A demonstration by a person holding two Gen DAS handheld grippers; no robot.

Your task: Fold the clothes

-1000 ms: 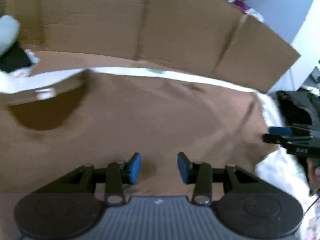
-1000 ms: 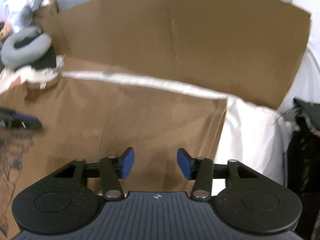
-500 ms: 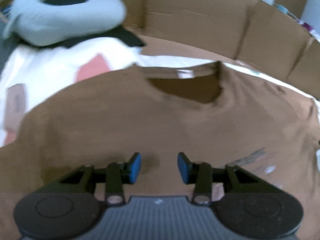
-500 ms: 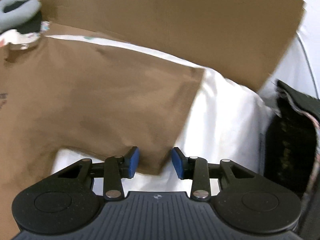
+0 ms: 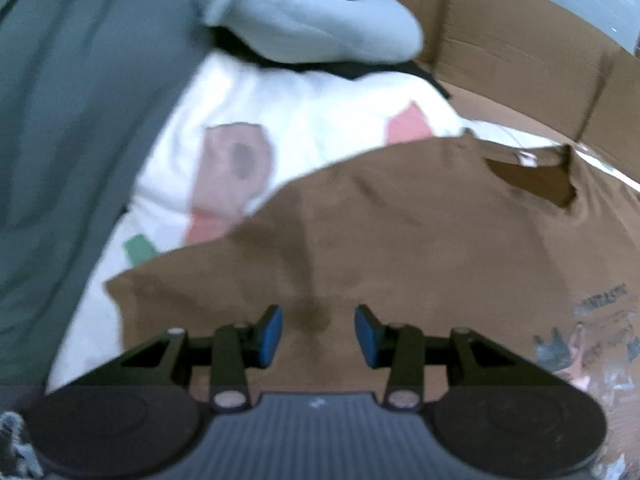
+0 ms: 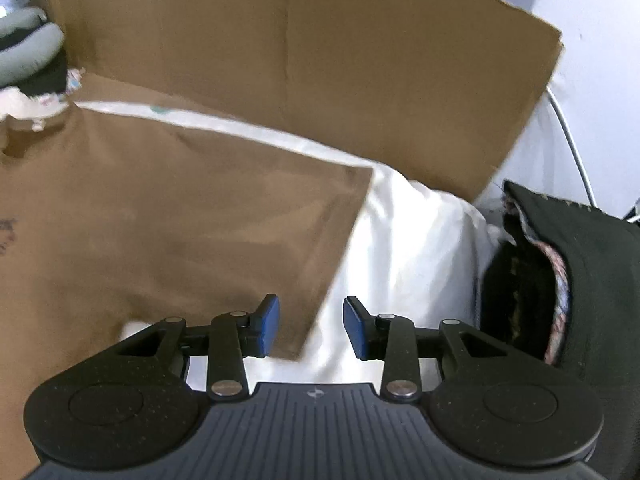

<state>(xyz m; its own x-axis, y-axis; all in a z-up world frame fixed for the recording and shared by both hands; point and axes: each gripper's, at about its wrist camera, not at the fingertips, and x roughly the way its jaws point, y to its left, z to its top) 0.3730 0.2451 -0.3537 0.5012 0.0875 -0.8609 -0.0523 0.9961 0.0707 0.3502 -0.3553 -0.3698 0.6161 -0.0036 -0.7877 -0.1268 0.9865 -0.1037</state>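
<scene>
The left gripper (image 5: 318,334) points forward and down over the brown T-shirt (image 5: 400,248), its blue pads spread apart with nothing between them; whether the tips touch the cloth cannot be told. The right gripper (image 6: 311,330) is angled the same way above the shirt's sleeve edge (image 6: 320,272), its pads likewise spread wide and gripping nothing, the sleeve corner lying under the gap. The shirt lies flat on a white sheet (image 6: 408,248), neck opening (image 5: 528,178) towards the far side, a grey print (image 5: 588,332) on its chest. Beyond it stands a cardboard wall (image 6: 320,60). Left of the shirt are a white patterned cloth (image 5: 280,128), a pale grey pillow (image 5: 312,28) and grey-green fabric (image 5: 80,120). A dark garment (image 6: 560,280) lies at the right.
</scene>
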